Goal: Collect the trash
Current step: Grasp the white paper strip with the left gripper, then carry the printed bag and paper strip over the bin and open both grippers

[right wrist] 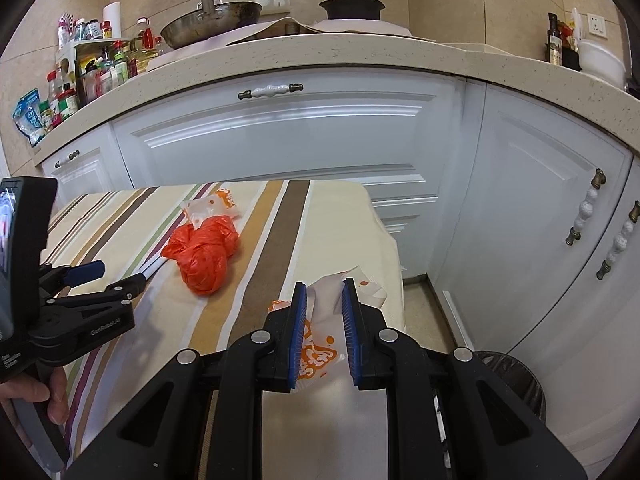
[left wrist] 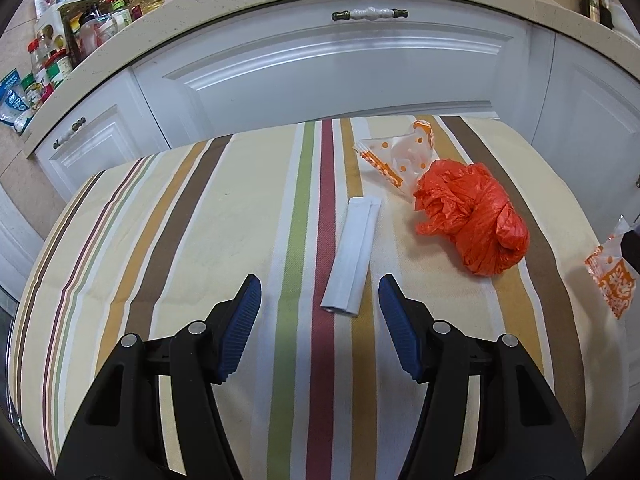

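My left gripper (left wrist: 320, 286) is open, its blue pads on either side of the near end of a white folded paper sleeve (left wrist: 352, 252) lying on the striped tablecloth (left wrist: 192, 220). A crumpled orange plastic bag (left wrist: 472, 216) lies to its right, also in the right wrist view (right wrist: 206, 252). A white wrapper with orange dots (left wrist: 400, 152) lies beyond it. My right gripper (right wrist: 325, 288) is partly closed around a white-and-orange wrapper (right wrist: 320, 356) at the table's right edge, pads close to it but with a gap showing. That wrapper shows in the left wrist view (left wrist: 612, 280).
White kitchen cabinets (right wrist: 280, 136) stand behind the table under a speckled counter (right wrist: 360, 56) with a pan, a pot and many bottles. A black-lined bin (right wrist: 516, 376) stands on the floor right of the table. The left gripper's body (right wrist: 80, 312) is at the left.
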Demonstrator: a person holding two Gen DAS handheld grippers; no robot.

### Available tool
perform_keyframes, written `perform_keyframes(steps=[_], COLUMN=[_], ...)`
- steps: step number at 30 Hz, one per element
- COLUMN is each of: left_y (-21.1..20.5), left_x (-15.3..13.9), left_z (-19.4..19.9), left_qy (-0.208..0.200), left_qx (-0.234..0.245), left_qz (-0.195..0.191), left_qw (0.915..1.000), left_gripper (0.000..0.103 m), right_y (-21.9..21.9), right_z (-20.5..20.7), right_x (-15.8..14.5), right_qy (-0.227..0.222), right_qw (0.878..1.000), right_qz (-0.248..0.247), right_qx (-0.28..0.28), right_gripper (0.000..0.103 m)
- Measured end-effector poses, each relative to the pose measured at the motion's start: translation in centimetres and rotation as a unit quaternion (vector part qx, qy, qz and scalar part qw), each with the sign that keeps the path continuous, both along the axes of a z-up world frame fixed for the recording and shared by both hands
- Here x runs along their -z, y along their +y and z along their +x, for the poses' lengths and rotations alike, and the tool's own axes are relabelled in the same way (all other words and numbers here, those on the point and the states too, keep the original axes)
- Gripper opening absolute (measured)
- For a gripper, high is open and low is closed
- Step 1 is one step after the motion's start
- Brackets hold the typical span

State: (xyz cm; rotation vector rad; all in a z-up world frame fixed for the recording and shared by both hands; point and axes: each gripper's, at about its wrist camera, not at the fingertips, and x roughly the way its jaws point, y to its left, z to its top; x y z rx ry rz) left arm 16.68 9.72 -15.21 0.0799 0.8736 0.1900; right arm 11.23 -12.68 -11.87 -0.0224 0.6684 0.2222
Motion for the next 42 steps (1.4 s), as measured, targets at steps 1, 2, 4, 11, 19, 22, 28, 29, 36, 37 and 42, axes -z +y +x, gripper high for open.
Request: perform_keyframes(steps=[1,2,4,11,19,22,28,29,36,37,42], left_y=[0.0,0.0,0.0,-0.8,-0.3,-0.1,-0.4,-0.6,-3.5,-4.3,-8.6], left_x=[0.1,0.3,0.7,0.9,0.3,-0.1,-0.9,-1.1,-2.7,-2.9,-3.4], left_z=[0.3,0.5,0.8,0.7,-1.2,-2.7,-5.7,-6.1,-8.4,-8.6,-9.5], left_qy=[0.002,0.004,0.014,0.012,0.008,0.004,0.001,0.000,-0.012,-0.014,-0.018], left_qx=[0.001,0.002,0.006,0.033,0.029,0.029,0.037,0.039,0.073,0.083,0.128], left_qz=[0.000,-0.001,-0.011,-0.018,-0.037,-0.032,-0.031,-0.031,-0.037,-0.039,-0.045], left_qw=[1.0000,1.0000,0.9998,0.9992,0.9989,0.9990,0.9989,0.9988,0.9966,0.9957,0.9905], left_gripper=[0.059,0.058,0.051,0.017,0.013,0.013,0.012,0.012,0.012,0.012,0.012], right_y=[0.0,-0.1,-0.2,-0.3,-0.3,-0.2,-0.2,-0.3,-2.3,-2.8,-6.1], right_z=[0.1,0.2,0.3,0.2,-0.5,-1.0,-2.5,-2.8,-5.3,-5.7,-7.4], right_x=[0.0,0.1,0.2,0.2,0.0,-0.1,-0.7,-0.8,-1.9,-1.9,-1.8], right_qy=[0.001,0.002,0.005,0.006,0.003,0.003,-0.005,-0.007,-0.022,-0.023,-0.023], right_qw=[1.000,1.000,1.000,1.000,1.000,1.000,1.000,1.000,0.999,0.999,0.996], right_qz=[0.002,0.003,0.007,0.006,0.000,-0.002,-0.006,-0.007,-0.019,-0.022,-0.041], right_qx=[-0.001,-0.002,-0.003,-0.003,0.000,0.000,0.000,0.002,0.027,0.033,0.075], right_gripper=[0.019,0.019,0.019,0.019,0.019,0.019,0.019,0.019,0.019,0.019,0.019])
